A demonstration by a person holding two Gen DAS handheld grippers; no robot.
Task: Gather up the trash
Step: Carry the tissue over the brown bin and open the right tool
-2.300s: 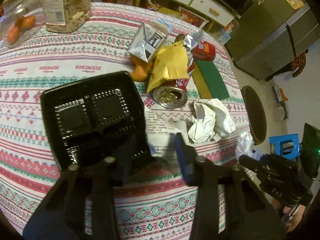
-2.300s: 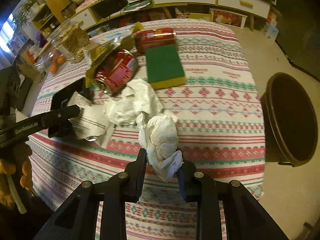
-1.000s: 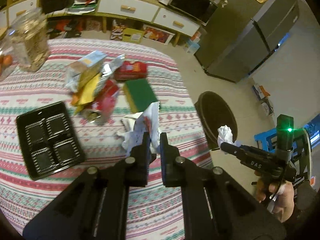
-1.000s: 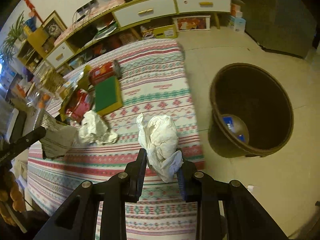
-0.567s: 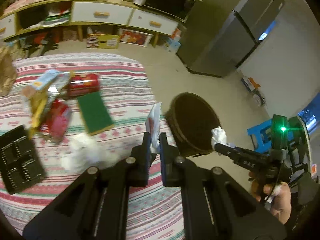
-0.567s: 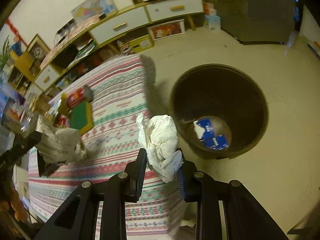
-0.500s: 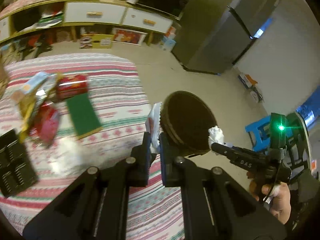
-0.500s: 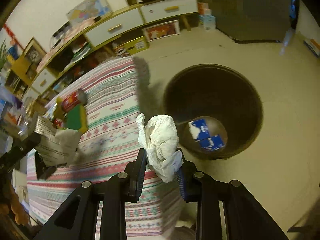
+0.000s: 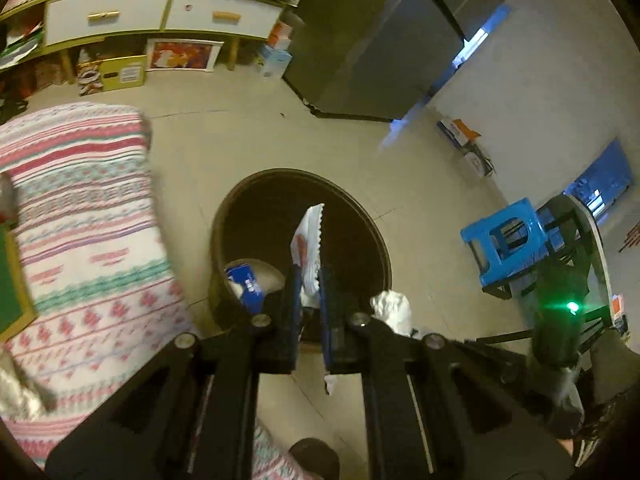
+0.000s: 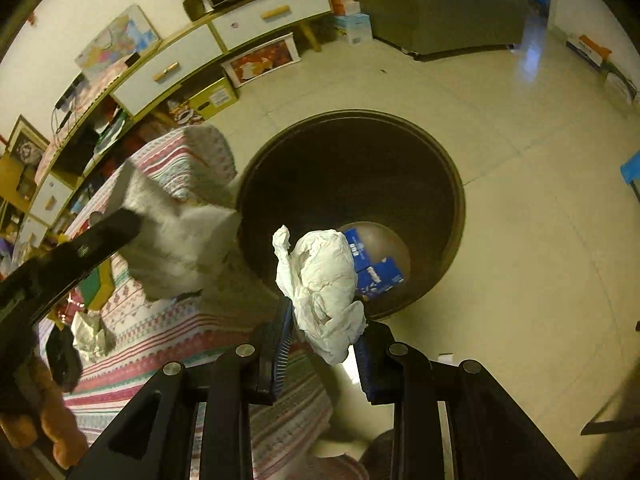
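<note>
my left tongs [image 9: 309, 297] are clenched on a thin white wrapper [image 9: 307, 242] with a serrated edge and a bit of red print, its flat face standing on edge between the two fingers. the wrapper sticks up past the fingertips and a small corner of it pokes out below them. from my left wrist view it hangs above the mouth of the brown bin [image 9: 360, 216], which stands on the tiled floor [image 9: 224, 136] just beside the surface [image 9: 88, 216] with its striped pink, red and green cloth. down inside the bin lies a blue carton [image 9: 245, 282].

my right tongs [image 10: 322, 334] are grasping a crumpled white tissue wad [image 10: 322, 280], pinched at its lower part so the bulk of it bulges up above the fingers. in my right wrist view the wad sits over the near rim of the same bin, with blue packaging [image 10: 374, 268] showing on the bin's bottom behind it. the two tongs are near each other, the left one to the left of mine here, blurred, with its wrapper showing as a pale sheet [image 10: 176, 240] at the bin's edge.

left on the cloth i can see a green sponge [image 10: 94, 286], another crumpled white paper [image 10: 90, 334] and a black tray [image 10: 64, 354], all well apart from the bin. a blue stool [image 9: 506, 246] stands on the floor off to the right, and a low white cabinet [image 9: 160, 14] lines the far wall beside a grey refrigerator [image 9: 400, 36].
</note>
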